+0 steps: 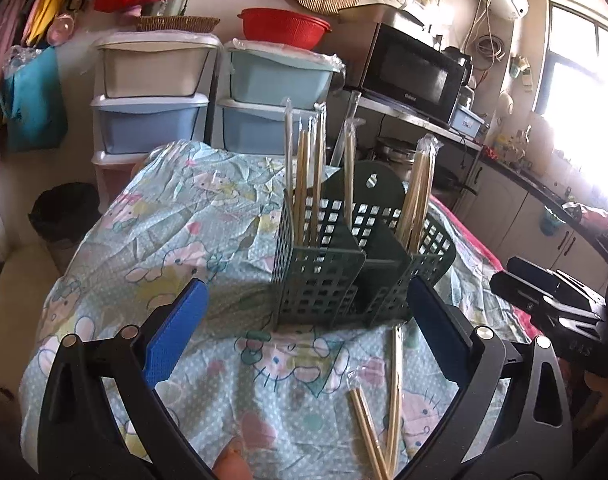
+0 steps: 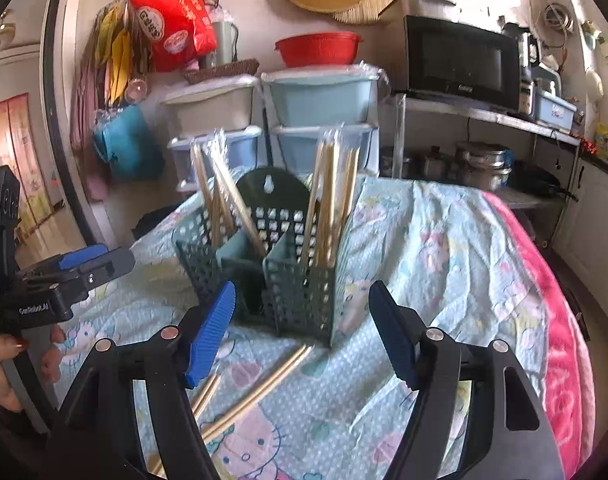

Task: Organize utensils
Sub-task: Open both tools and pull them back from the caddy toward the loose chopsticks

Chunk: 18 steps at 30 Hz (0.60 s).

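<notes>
A dark green perforated utensil holder [image 1: 324, 276] [image 2: 300, 292] stands on the cartoon-print cloth, with several wrapped bamboo chopstick pairs [image 1: 308, 184] [image 2: 328, 200] upright in its outer compartments. Two more wrapped chopstick pairs [image 1: 384, 412] [image 2: 260, 392] lie flat on the cloth in front of it. My left gripper [image 1: 304, 328] is open, its blue pads either side of the holder's near face with nothing between them. My right gripper [image 2: 302, 328] is open too, hovering above the loose chopsticks just short of the holder. Each gripper shows at the edge of the other's view.
Stacked plastic drawers [image 1: 152, 92] and a red bowl [image 1: 284, 28] stand behind the table. A microwave [image 1: 412, 72] sits on a metal shelf at the right, with pots beneath. A pink blanket edge [image 2: 560, 344] runs along the table's right side. A hand [image 2: 8, 368] holds the left gripper.
</notes>
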{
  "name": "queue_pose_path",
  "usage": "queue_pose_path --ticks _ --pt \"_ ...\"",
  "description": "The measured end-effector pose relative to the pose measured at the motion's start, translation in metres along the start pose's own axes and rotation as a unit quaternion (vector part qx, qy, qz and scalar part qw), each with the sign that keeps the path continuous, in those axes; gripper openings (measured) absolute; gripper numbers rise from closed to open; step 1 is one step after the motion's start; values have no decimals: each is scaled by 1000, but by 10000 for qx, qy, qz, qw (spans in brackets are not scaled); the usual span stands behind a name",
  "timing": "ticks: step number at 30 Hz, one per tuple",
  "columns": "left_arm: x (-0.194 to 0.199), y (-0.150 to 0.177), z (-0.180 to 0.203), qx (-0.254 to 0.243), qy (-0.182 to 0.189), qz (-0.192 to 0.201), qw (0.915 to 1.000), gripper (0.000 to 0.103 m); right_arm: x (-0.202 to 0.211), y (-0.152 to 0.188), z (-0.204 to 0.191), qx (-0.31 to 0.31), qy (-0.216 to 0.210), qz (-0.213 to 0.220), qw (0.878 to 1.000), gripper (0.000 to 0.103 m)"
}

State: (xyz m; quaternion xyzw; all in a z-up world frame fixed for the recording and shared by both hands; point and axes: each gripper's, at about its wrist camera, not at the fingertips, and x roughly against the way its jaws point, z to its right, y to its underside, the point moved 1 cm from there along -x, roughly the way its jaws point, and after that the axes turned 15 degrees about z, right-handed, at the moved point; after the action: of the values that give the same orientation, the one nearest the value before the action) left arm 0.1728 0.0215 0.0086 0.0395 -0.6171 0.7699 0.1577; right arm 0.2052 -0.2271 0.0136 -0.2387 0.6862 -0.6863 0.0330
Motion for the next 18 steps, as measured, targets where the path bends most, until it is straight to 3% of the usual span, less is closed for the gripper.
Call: queue_pose_path --ticks 12,18 --pt "-2 24 3 -46 -39 -321 9995 92 -11 27 -2 -31 -66 -447 9990 66" --pt "-7 42 10 -114 53 -589 9982 92 -16 40 2 -96 -48 -656 9978 58"
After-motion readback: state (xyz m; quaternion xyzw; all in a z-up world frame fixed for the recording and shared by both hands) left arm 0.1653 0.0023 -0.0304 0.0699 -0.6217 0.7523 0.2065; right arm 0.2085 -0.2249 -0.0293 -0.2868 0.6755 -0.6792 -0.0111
